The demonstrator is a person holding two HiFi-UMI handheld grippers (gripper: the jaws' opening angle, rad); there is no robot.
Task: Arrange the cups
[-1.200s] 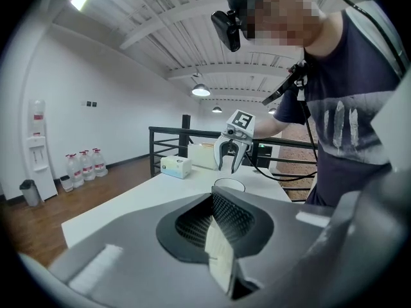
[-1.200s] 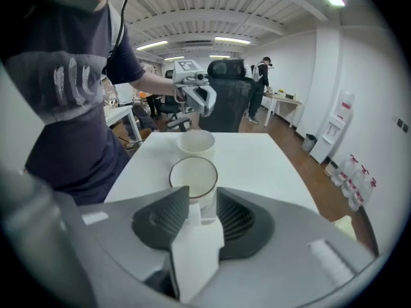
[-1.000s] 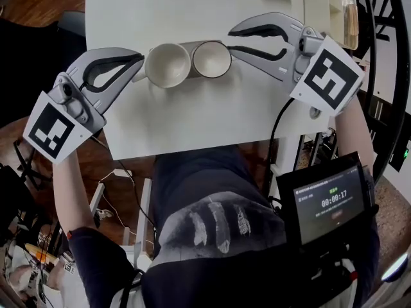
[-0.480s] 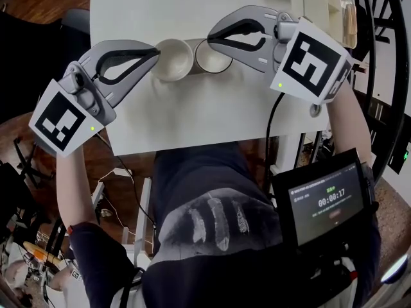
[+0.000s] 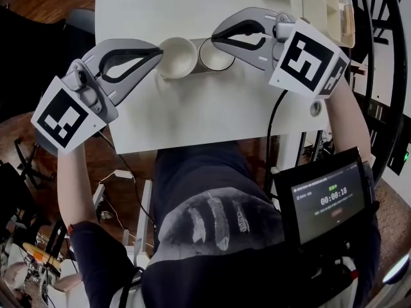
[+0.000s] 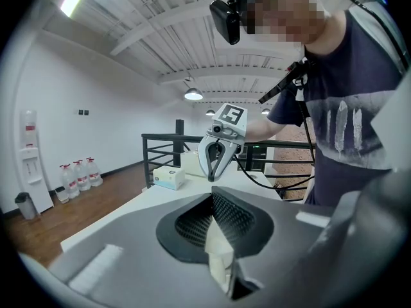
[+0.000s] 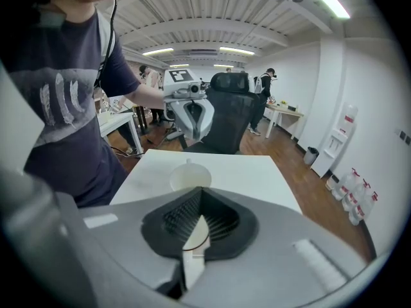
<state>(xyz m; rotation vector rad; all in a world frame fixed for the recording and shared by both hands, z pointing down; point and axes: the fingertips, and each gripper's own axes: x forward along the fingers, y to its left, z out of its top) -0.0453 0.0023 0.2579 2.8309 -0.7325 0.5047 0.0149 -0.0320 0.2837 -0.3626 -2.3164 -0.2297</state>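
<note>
White table (image 5: pixel 192 114) bearing small box (image 6: pixel 169 178)

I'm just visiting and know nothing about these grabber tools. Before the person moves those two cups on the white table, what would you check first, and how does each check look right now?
1. Left gripper closed on the cream round ceramic cup: ok.
2. Right gripper closed on the rim of the white ceramic cup with a brown rim: ok.
3. Both cups open side up: ok.
4. Cups touching each other: cannot tell.
5. Room on the white tabletop nearer the person for setting down: ok.
6. Black cable hanging clear of the cups: ok.
</note>
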